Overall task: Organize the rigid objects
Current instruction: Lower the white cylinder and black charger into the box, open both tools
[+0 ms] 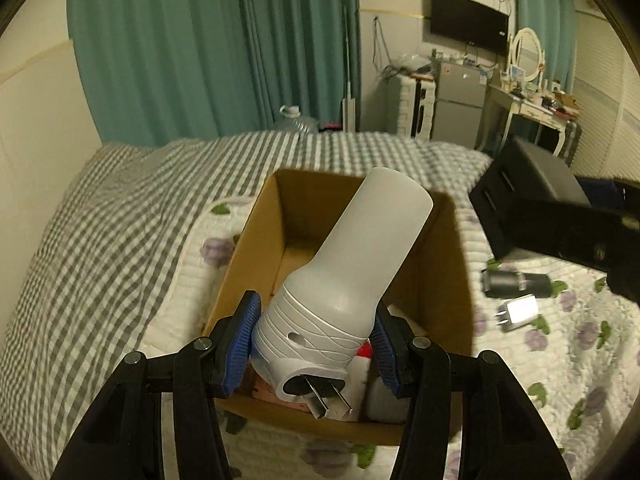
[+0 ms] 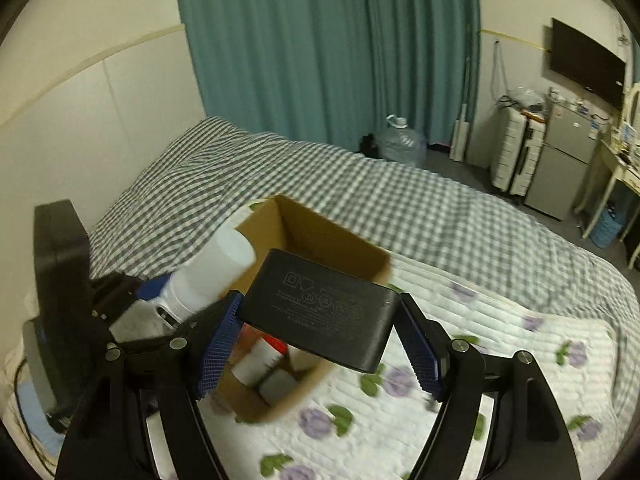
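My left gripper (image 1: 316,344) is shut on a white plug-in night light (image 1: 352,264) with two metal prongs, held over an open cardboard box (image 1: 440,280) on the bed. My right gripper (image 2: 320,340) is shut on a black power adapter (image 2: 320,308), held above the same box (image 2: 304,228). The adapter also shows at the right of the left wrist view (image 1: 528,200). The night light shows at the left of the right wrist view (image 2: 212,272). Inside the box lie a red and white container (image 2: 260,356) and a grey item (image 2: 280,388).
On the floral quilt (image 1: 560,360) right of the box lie a dark cylinder (image 1: 516,284) and a white charger plug (image 1: 520,312). A checked blanket (image 2: 400,200) covers the far side of the bed. A wall stands at the left; furniture at the far right.
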`<state>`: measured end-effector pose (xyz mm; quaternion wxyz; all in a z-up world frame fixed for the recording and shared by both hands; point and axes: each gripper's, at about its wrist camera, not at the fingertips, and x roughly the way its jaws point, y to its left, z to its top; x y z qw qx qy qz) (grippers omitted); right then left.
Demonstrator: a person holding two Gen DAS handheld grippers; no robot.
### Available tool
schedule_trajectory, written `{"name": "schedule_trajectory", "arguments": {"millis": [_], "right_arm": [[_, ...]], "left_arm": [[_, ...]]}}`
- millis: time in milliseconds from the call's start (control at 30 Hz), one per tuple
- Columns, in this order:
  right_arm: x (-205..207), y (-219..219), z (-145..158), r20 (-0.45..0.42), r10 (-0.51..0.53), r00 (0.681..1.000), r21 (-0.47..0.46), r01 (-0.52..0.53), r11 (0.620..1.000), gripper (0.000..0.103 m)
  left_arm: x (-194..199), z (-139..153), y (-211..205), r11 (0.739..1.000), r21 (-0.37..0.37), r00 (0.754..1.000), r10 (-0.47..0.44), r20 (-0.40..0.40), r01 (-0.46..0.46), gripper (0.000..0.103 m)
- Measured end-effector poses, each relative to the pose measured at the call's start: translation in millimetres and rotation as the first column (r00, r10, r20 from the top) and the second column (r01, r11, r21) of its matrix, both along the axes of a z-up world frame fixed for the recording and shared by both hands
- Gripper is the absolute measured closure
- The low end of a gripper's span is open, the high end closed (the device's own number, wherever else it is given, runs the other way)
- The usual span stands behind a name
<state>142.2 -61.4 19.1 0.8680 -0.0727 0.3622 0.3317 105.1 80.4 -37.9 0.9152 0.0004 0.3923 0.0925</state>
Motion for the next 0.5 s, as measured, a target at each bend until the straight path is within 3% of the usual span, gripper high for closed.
{"name": "schedule_trajectory", "arguments": {"millis": [367,500], "right_arm": [[49.4,62.1,-59.7,-0.081,0.028,0.996,-0.039,-0.031,0.999,0.027],[67.2,69.7,-81.5,-0.104,0.012,0.994,-0.065,-0.019,0.998,0.027]], "left_arm": [[38.6,-49.2,26.6,0.995,-0.095,0.993,0.005,-0.122,-0.017,0.049],[43.6,-51.2,25.5,0.996,-0.083,0.994,0.006,-0.112,-0.016,0.047]]}}
